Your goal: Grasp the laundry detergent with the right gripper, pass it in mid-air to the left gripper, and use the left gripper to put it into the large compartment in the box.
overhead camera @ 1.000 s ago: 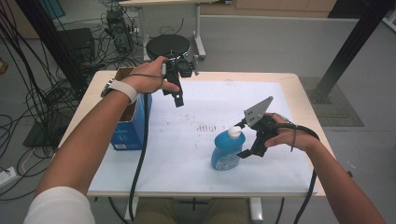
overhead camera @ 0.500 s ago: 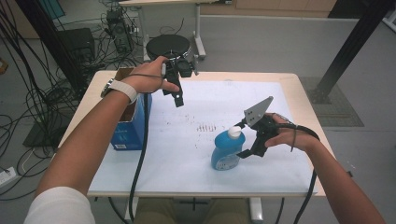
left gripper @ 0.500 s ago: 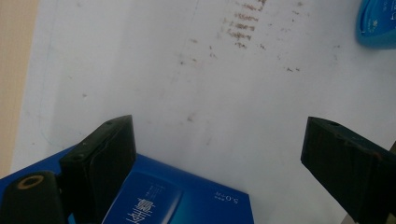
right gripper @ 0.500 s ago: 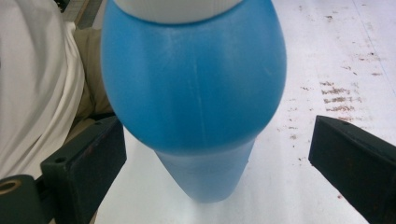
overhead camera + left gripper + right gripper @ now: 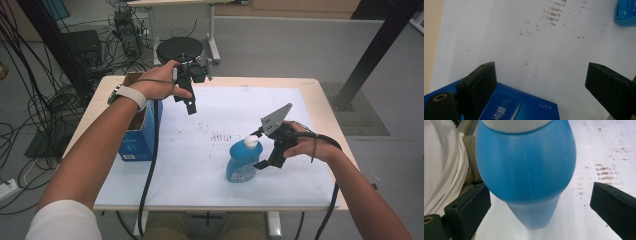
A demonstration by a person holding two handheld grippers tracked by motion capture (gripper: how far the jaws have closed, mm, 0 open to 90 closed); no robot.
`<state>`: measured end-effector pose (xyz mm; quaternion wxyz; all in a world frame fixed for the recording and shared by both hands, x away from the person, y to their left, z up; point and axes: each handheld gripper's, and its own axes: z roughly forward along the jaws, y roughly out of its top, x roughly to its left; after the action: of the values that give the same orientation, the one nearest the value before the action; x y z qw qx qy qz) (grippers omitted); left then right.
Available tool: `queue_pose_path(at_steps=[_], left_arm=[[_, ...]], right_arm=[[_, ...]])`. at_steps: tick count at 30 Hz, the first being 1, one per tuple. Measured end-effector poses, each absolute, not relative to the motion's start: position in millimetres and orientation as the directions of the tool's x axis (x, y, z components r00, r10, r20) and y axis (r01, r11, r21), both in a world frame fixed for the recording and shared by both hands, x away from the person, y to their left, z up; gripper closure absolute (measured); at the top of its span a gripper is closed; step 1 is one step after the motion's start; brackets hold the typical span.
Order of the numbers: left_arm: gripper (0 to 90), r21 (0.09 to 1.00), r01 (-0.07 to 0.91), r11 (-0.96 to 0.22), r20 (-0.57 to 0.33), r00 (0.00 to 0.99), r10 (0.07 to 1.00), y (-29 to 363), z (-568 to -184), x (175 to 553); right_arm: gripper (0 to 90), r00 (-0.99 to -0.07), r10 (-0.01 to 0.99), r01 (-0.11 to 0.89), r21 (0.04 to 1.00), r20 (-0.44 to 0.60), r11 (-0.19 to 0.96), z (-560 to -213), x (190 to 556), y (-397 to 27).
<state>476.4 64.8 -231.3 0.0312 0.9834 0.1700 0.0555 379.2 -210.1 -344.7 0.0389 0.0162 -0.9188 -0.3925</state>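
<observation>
Little legible print: one blue box carries it.

In the left gripper view, the blue box [image 5: 519, 107] at the bottom of the frame shows, upside down, white characters too blurred to read and a small line that looks like "5.0" with further marks. In the high view, the box [image 5: 136, 142] at centre left bears pale lettering too small to make out.

nothing has moved: the right gripper [image 5: 256, 150] and left gripper [image 5: 190, 107] sit exactly as before.
</observation>
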Motion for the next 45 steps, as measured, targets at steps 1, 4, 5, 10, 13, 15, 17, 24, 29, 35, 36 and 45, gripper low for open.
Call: queue_pose_path(at_steps=[1, 4, 5, 10, 13, 15, 17, 24, 29, 35, 36, 45], left_arm=[[10.8, 0.080, 0.333, -0.939, 0.098, 0.935, 0.340, 64.9, -231.3, 476.4], [10.8, 0.086, 0.336, -0.938, 0.101, 0.934, 0.343, 65.2, -231.2, 476.2], [10.8, 0.083, 0.333, -0.939, 0.099, 0.935, 0.340, 65.4, -231.2, 476.5], [10.8, 0.084, 0.334, -0.939, 0.101, 0.934, 0.342, 65.8, -231.3, 476.8], [10.8, 0.083, 0.334, -0.939, 0.099, 0.935, 0.341, 65.4, -231.4, 476.7], [10.8, 0.084, 0.334, -0.939, 0.100, 0.934, 0.342, 65.3, -231.4, 476.6], [10.8, 0.083, 0.334, -0.939, 0.099, 0.935, 0.341, 65.4, -231.5, 476.8], [10.8, 0.082, 0.335, -0.939, 0.099, 0.935, 0.342, 65.7, -231.5, 476.9], [10.8, 0.082, 0.331, -0.940, 0.100, 0.936, 0.338, 65.3, -231.8, 477.2], [10.8, 0.086, 0.333, -0.939, 0.098, 0.935, 0.340, 65.6, -232.1, 476.7], [10.8, 0.087, 0.337, -0.938, 0.099, 0.934, 0.344, 65.6, -232.4, 476.4], [10.8, 0.088, 0.332, -0.939, 0.096, 0.935, 0.340, 65.4, -233.4, 476.7]], right_arm=[[3.2, -0.997, -0.059, 0.001, 0.723, 0.058, 0.691, -344.6, 379.2, -210.1], [3.1, -0.997, -0.055, 0.006, 0.723, 0.061, 0.691, -344.6, 378.9, -210.0], [3.1, -0.997, -0.056, 0.004, 0.723, 0.059, 0.690, -344.7, 379.1, -210.0], [3.1, -0.997, -0.053, 0.007, 0.726, 0.059, 0.688, -344.7, 379.2, -209.8], [3.1, -0.997, -0.053, 0.008, 0.724, 0.061, 0.689, -344.9, 379.2, -209.7], [3.1, -0.997, -0.051, 0.009, 0.723, 0.062, 0.691, -345.1, 379.2, -209.7], [3.1, -0.997, -0.053, 0.005, 0.724, 0.058, 0.690, -345.1, 379.3, -209.4], [3.2, -0.997, -0.052, 0.006, 0.721, 0.057, 0.693, -345.0, 379.0, -209.4], [3.2, -0.997, -0.053, 0.003, 0.722, 0.055, 0.692, -345.3, 379.1, -208.9], [3.3, -0.997, -0.056, -0.003, 0.724, 0.049, 0.689, -346.0, 378.7, -207.4], [3.3, -0.997, -0.056, -0.003, 0.728, 0.048, 0.686, -346.2, 378.6, -207.1], [3.3, -0.997, -0.053, 0.000, 0.739, 0.049, 0.674, -351.7, 377.0, -205.1]])
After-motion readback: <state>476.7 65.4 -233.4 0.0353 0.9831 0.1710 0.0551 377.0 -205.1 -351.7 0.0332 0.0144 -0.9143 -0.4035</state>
